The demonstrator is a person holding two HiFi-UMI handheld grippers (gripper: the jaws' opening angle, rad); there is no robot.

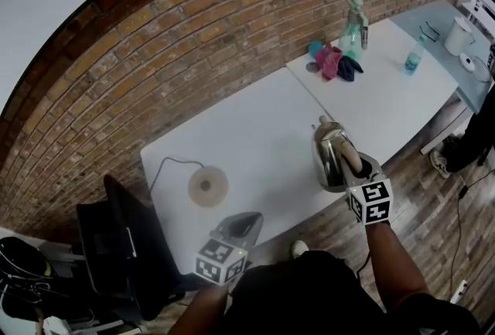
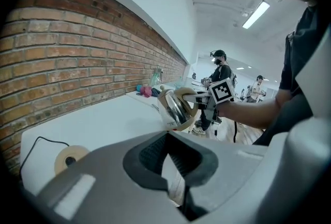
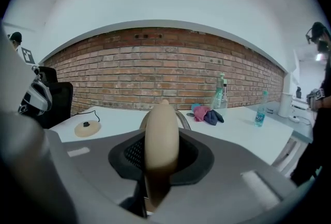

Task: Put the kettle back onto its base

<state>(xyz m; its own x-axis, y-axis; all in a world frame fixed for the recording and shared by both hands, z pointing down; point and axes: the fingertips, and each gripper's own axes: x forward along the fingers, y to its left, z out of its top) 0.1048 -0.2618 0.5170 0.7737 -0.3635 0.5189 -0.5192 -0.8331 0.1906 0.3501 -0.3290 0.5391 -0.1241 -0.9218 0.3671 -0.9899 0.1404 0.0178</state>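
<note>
kettle (image 1: 331,159) off base (image 1: 208,186), well right of it, near table (image 1: 255,132) front edge | right gripper (image 1: 357,165) clamped on beige handle (image 3: 162,135) | left gripper (image 1: 247,219) jaws slightly apart, empty, near base | handling: rigid polished metal, probably slippery and heavy if filled; handle is the hold

We log this as a lab-style workspace or open office, not a home. 2 plain white tables, near one (image 1: 255,124) and far one (image 1: 390,97), stand end to end along a bare brick wall (image 1: 155,39). We see a wood-plank floor (image 1: 429,225) with a loose cable (image 1: 458,217) and a black office chair (image 1: 128,248). In the left gripper view we see a ceiling strip light (image 2: 256,14) and 2 people farther down the room, 1 (image 2: 225,71) with head gear, 1 (image 2: 257,89) behind.
</note>
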